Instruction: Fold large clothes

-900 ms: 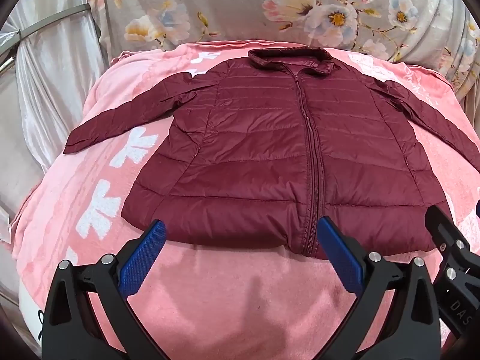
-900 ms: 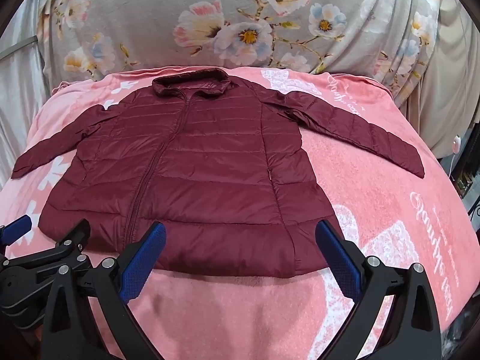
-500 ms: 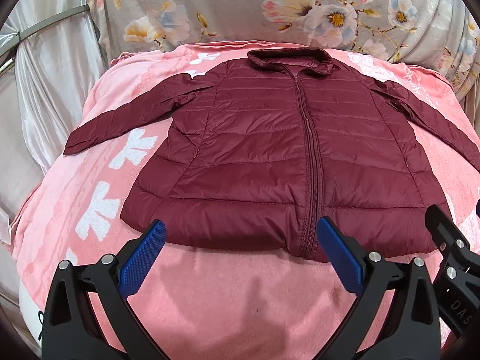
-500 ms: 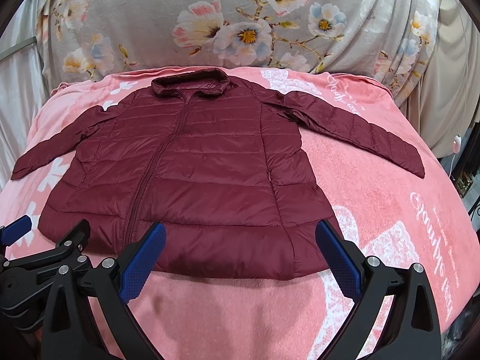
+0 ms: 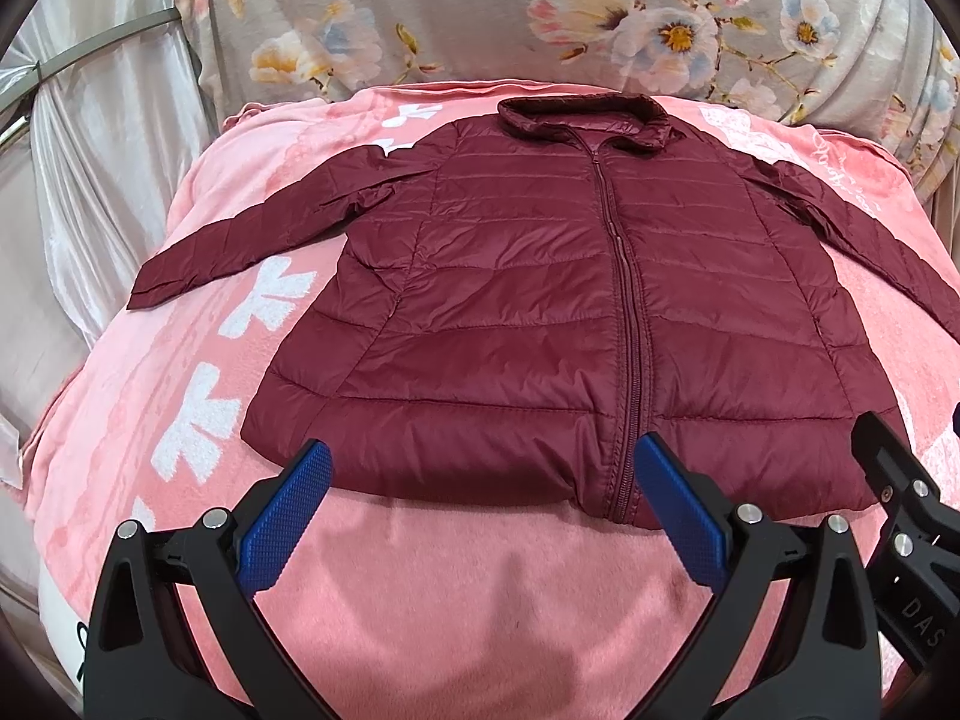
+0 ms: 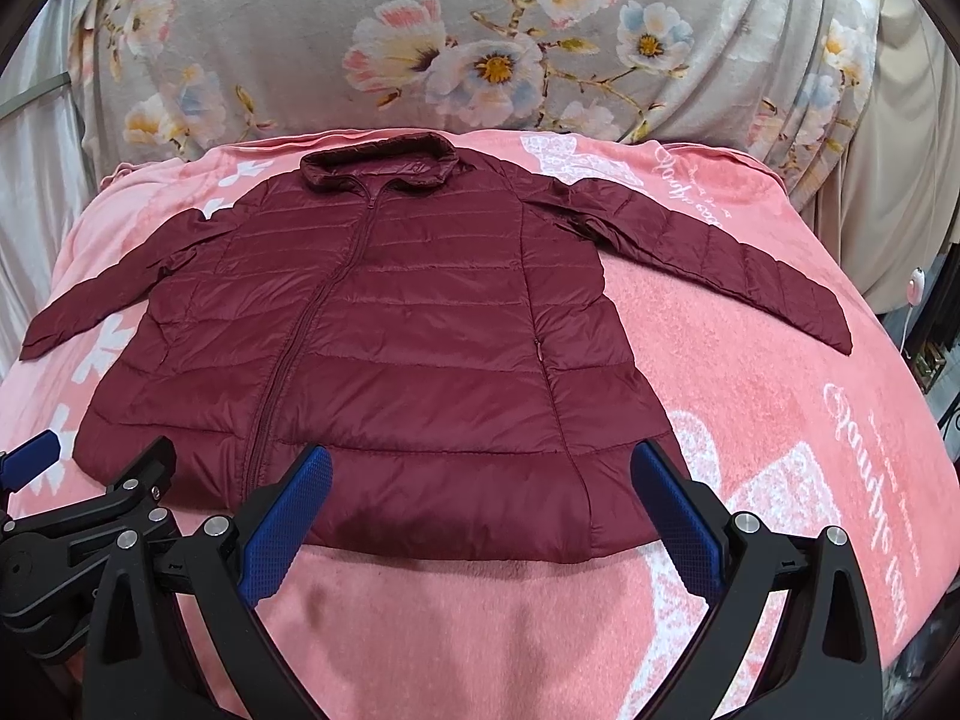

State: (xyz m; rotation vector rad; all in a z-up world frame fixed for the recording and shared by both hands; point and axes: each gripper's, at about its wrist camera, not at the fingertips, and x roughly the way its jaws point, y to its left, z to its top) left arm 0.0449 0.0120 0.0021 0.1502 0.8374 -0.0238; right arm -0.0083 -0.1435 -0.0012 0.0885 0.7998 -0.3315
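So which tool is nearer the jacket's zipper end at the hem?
Left. The left tool hangs open with the zipper end beside its right finger; the right tool hangs open further right along the hem, the zipper outside its left finger.

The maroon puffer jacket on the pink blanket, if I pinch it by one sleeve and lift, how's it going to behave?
The jacket looks thin and quilted, so it is probably floppy and will sag from the pinch. Its shiny shell suggests it may slip between the pads. It seems light for its size, and may drag across the fuzzy blanket.
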